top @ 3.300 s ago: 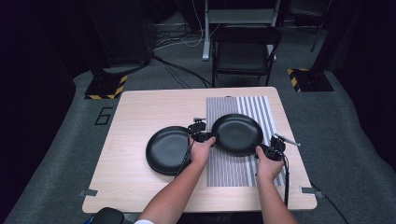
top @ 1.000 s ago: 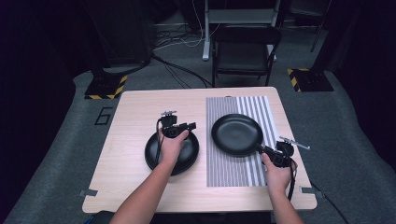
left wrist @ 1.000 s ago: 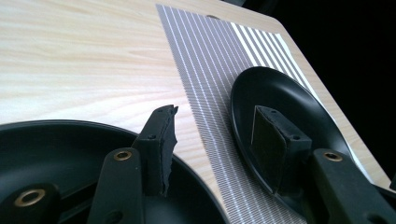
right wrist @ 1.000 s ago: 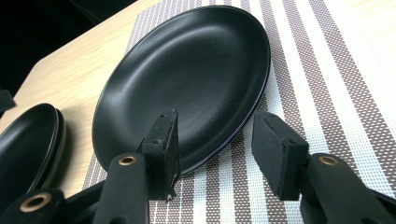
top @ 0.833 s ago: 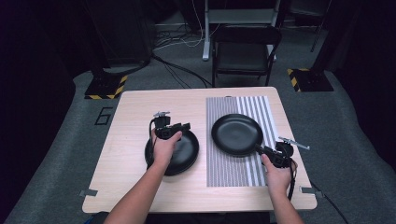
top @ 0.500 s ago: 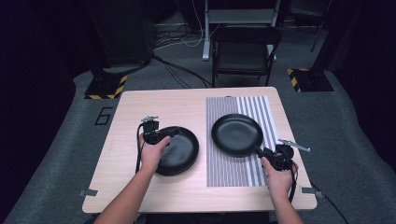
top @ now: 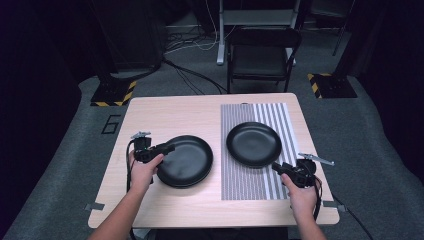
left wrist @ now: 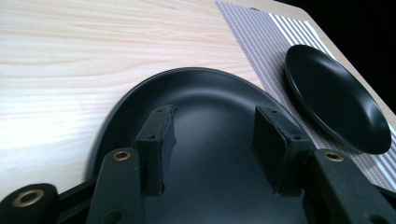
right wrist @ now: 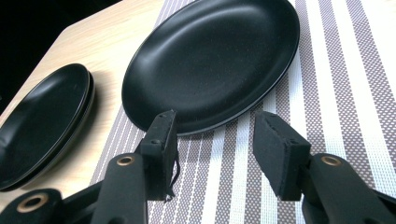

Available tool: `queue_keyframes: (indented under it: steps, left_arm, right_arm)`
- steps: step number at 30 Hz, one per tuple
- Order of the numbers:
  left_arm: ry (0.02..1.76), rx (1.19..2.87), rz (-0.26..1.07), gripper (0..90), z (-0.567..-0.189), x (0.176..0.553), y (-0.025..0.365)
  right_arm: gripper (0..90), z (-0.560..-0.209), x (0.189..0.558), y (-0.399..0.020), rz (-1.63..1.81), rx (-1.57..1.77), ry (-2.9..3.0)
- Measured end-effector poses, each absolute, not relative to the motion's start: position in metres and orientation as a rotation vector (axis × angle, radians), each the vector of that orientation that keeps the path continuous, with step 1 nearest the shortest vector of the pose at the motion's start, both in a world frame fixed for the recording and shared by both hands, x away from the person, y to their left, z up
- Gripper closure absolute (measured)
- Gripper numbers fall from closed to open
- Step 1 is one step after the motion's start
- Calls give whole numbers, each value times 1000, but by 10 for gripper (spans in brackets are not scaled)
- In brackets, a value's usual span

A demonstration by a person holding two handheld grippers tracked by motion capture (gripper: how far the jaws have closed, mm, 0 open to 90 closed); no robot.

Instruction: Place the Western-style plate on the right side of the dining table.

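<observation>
A light wooden table [top: 170, 112] fills the centre of the frame, with a grey-and-white striped placemat [top: 255, 186] on its right half. One black plate [top: 253, 144] sits on the placemat at centre right; another black plate [top: 186, 161] rests on bare wood at centre left. The left gripper [top: 167, 148] reaches over that plate's left rim, while the right gripper [top: 276, 167] lies at the lower right edge of the plate on the mat. A dark folding chair [top: 262, 52] stands beyond the table at upper centre
</observation>
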State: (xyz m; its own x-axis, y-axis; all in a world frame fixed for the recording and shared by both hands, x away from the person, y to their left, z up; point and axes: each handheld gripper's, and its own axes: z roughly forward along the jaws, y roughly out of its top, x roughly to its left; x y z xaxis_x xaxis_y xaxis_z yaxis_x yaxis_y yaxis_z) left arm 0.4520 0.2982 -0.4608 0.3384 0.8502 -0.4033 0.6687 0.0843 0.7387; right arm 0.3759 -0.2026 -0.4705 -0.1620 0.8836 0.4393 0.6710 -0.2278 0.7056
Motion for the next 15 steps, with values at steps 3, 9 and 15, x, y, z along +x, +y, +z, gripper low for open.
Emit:
queue_keyframes:
  steps: [3, 9, 15]
  left_arm:
    - [1396, 1639, 244, 490, -462, 446, 309]
    - [1408, 1640, 251, 488, -466, 434, 325]
    - [1441, 1625, 260, 487, -477, 424, 345]
  right_arm:
    - [496, -470, 373, -204, 1321, 1854, 1798]
    - [494, -473, 368, -208, 1312, 1865, 1809]
    - [489, -479, 366, -208, 1291, 1842, 1838]
